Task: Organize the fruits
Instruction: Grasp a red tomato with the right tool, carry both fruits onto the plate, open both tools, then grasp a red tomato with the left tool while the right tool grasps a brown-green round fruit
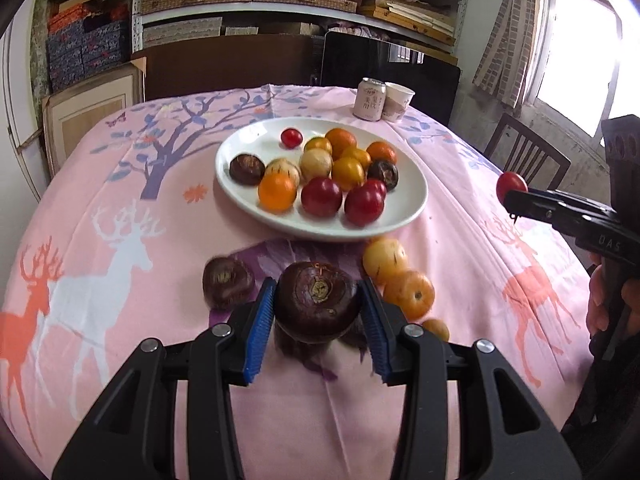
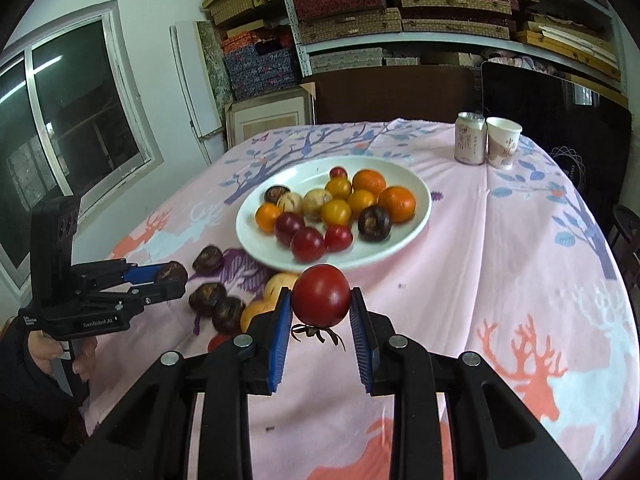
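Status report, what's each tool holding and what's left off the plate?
Left tool shut on a dark chestnut. Right tool shut on a red tomato. Plate already loaded; several loose fruits wait on the cloth before it.

This looks like a room in a home that doubles as storage. A round tabletop (image 2: 520,240) wears a pink cloth printed with deer and trees, and carries a white plate (image 2: 408,236) of fruit, a drink can (image 2: 470,138) and a paper cup (image 2: 503,142). Behind it, metal shelves (image 2: 440,44) are packed with flat woven and patterned boxes (image 2: 348,24). A wooden chair (image 1: 524,152) stands by bare walls, with a curtain (image 1: 508,40) at one window (image 1: 580,52).
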Tool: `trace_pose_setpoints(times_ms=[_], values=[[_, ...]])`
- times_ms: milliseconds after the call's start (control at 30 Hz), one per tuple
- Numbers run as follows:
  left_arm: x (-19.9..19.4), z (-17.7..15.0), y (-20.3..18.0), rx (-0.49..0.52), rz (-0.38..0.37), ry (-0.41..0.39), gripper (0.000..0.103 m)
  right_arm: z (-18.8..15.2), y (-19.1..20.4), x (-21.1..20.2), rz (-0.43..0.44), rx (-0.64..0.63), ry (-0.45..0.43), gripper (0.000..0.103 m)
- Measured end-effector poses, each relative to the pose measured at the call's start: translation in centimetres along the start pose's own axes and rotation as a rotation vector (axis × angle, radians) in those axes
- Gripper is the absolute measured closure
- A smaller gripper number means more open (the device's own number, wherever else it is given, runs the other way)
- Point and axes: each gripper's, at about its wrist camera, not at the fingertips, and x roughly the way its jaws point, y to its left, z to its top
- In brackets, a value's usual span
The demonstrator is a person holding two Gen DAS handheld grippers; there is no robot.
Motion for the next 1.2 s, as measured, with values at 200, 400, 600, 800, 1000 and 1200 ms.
trace_pose_setpoints(times_ms=[200, 400, 600, 800, 1000, 1200], values=[[5.1, 7.7, 1.0, -0.006, 0.004, -0.011, 0.062, 6.7, -1.3, 4.8, -0.035, -0.03, -0.071, 0.074], [11.5, 12.6, 3.6, -0.109, -0.003, 0.035, 0.062, 9.3, -2.0, 12.1, -0.065, -0.065, -0.055, 0.074], [12.1, 13.1, 4.3, -0.16, -0.018, 0.006, 0.047, 8.7, -2.1, 12.5, -0.073, -0.082, -0.093, 0.054], [7.2, 8.9, 2.7, -0.111, -0.045, -0.001, 0.035, 6.6, -2.6, 9.2, -0.081, -0.048, -0.088, 0.045], [2.1, 1.7, -1.3, 0.053, -0.04, 0.042, 0.03, 2.7, -3.3, 6.2, -0.081, 0.01, -0.08, 0.042], [-1.2, -4.2, -4.3, 0.136, -0.041, 0.068, 0.03, 0.9, -4.5, 4.7, -0.096, 0.066, -0.088, 0.042]])
